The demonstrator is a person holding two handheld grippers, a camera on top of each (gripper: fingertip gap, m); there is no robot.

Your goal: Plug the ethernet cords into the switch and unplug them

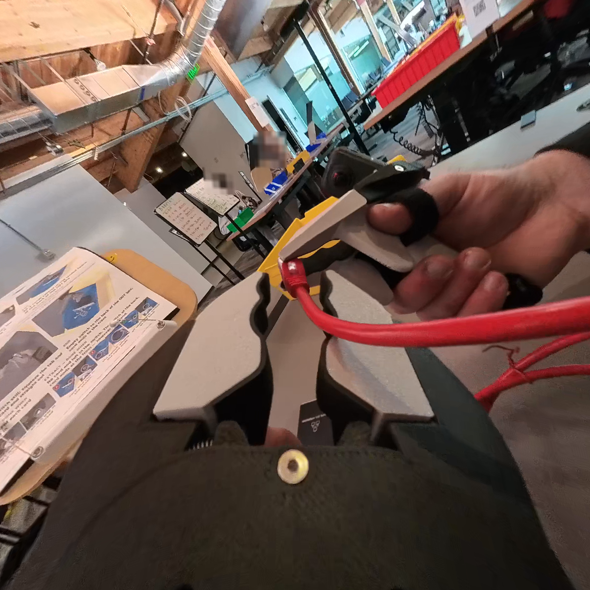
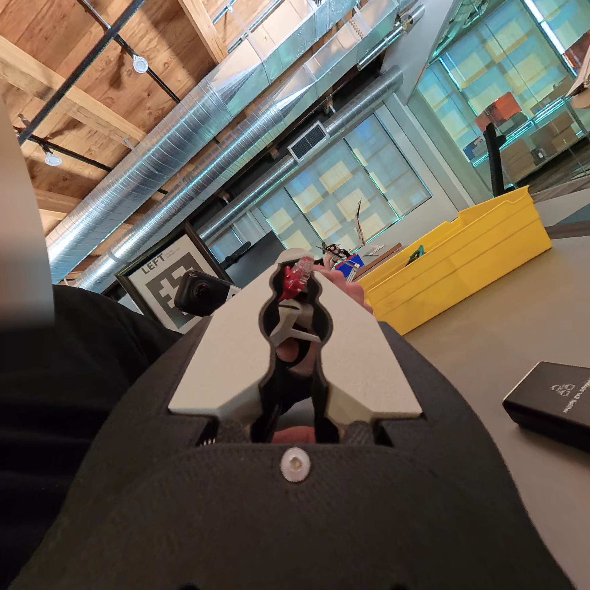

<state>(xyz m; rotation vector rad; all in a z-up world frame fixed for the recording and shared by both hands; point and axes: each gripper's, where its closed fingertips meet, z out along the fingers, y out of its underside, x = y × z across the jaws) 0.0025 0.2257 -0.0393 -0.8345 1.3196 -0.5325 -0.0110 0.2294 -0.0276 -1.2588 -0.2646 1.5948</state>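
My right gripper (image 2: 298,260) is shut on the red plug (image 2: 298,274) of a red ethernet cord, whose clear tip sticks out past the fingertips. In the left wrist view a hand holds that gripper (image 1: 284,259) just beyond my left fingertips, and the red cord (image 1: 415,332) trails off right, across my right finger. My left gripper (image 1: 292,277) is open and empty, pointing at the plug (image 1: 290,269). The black switch (image 2: 549,408) lies on the grey table at the right. It also shows between my left fingers (image 1: 314,418).
A yellow bin (image 2: 463,265) stands on the table at the back right, with a green item inside. A clipboard with a picture instruction sheet (image 1: 64,335) stands at the left. More coiled red cord (image 1: 526,373) lies at the right. Left and right tips are no more than a few centimetres apart. The black switch (image 2: 549,408) is about 20 cm from both grippers' fingertips.
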